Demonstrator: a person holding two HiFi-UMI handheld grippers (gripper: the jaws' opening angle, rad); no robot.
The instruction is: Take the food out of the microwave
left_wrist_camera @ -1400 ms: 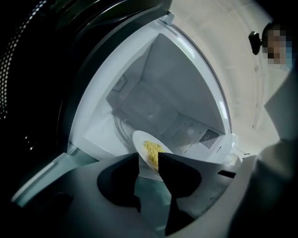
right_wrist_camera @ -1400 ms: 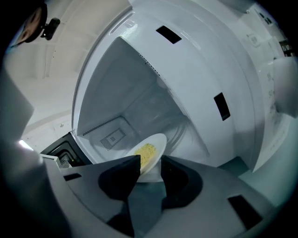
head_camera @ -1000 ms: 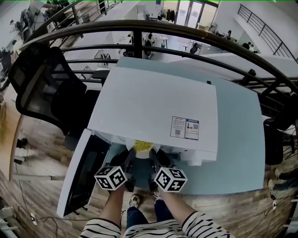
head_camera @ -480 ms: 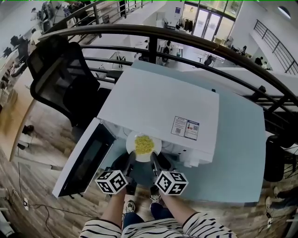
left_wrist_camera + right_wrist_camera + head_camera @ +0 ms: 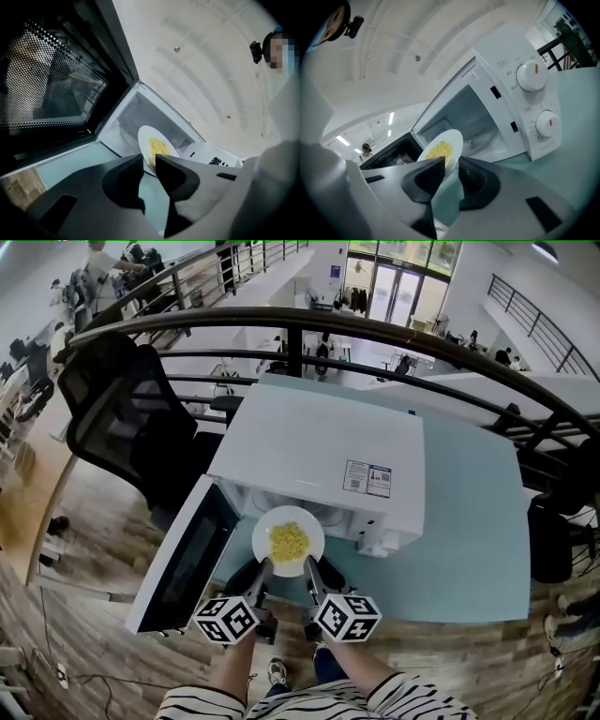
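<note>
Top: we wear a long-sleeved top of black and white horizontal stripes, seen on the left sleeve (image 5: pixel 202 702) and right sleeve (image 5: pixel 417 699).
Legs: we wear dark blue jeans (image 5: pixel 326 667).
Foot: we see one pale trainer (image 5: pixel 275 671).
Left gripper (image 5: pixel 265 568): we carry a smooth grey moulded plastic body with dark rectangular slots, ending in two thick matt black wedge jaws.
Right gripper (image 5: pixel 310 565): ours matches in grey and black, and one pad face is finely textured. Its jaws are closing with the rim of a white round plate (image 5: pixel 449 140) between them.
Markings: our left cube (image 5: pixel 226 619) and right cube (image 5: pixel 347 617) are white with black square markers on each face.
</note>
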